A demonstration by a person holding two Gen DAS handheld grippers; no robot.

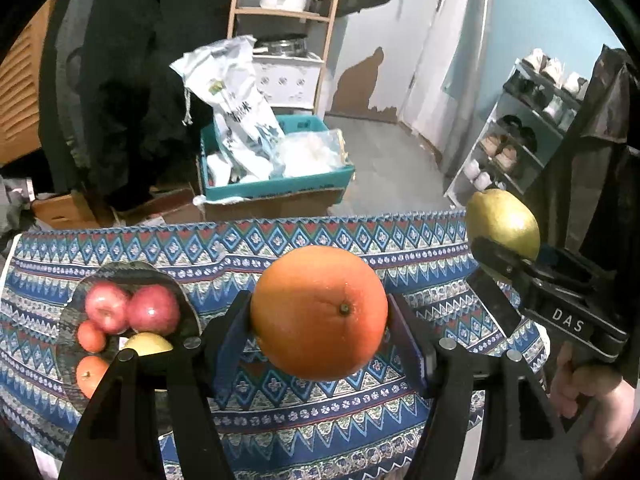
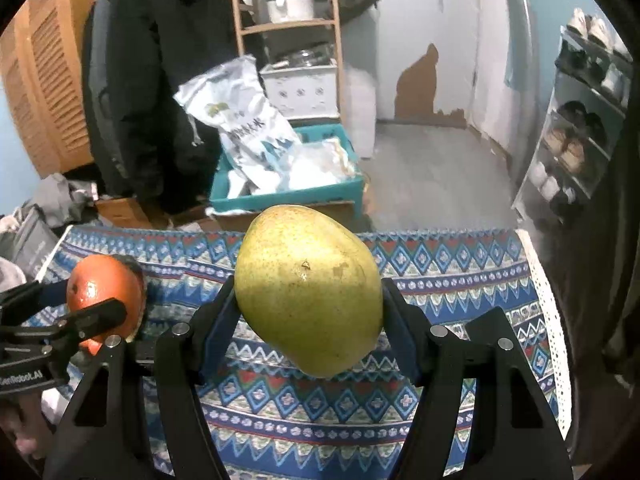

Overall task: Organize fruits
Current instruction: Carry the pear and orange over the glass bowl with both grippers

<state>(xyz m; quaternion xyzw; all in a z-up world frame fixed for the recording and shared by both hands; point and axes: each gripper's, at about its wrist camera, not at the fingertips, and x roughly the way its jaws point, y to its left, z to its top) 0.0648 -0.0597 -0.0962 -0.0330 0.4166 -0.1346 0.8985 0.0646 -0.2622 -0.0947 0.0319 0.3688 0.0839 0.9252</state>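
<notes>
Patterned blue cloth [image 1: 304,408] covers the table; at lower left of the left view I see a plate [image 1: 68,316] of apples and small oranges. My left gripper [image 1: 320,316] is clamped on a big orange [image 1: 320,312] mid-frame: firm, heavy, slick-skinned, best squeezed across its middle. My right gripper [image 2: 310,304] pinches the speckled yellow-green pear [image 2: 308,288], softer, likely to bruise.

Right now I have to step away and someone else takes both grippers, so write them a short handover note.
Left gripper: jaws shut on the orange, held above the patterned tablecloth.
Right gripper: jaws shut on the yellow-green pear, also held above the cloth.
Plate, to the left on the cloth: two red apples, two small orange fruits and one yellow fruit, partly hidden by the left gripper.
Done: five fruits on the plate.
Left: probably set down the orange and the pear with the others.
</notes>
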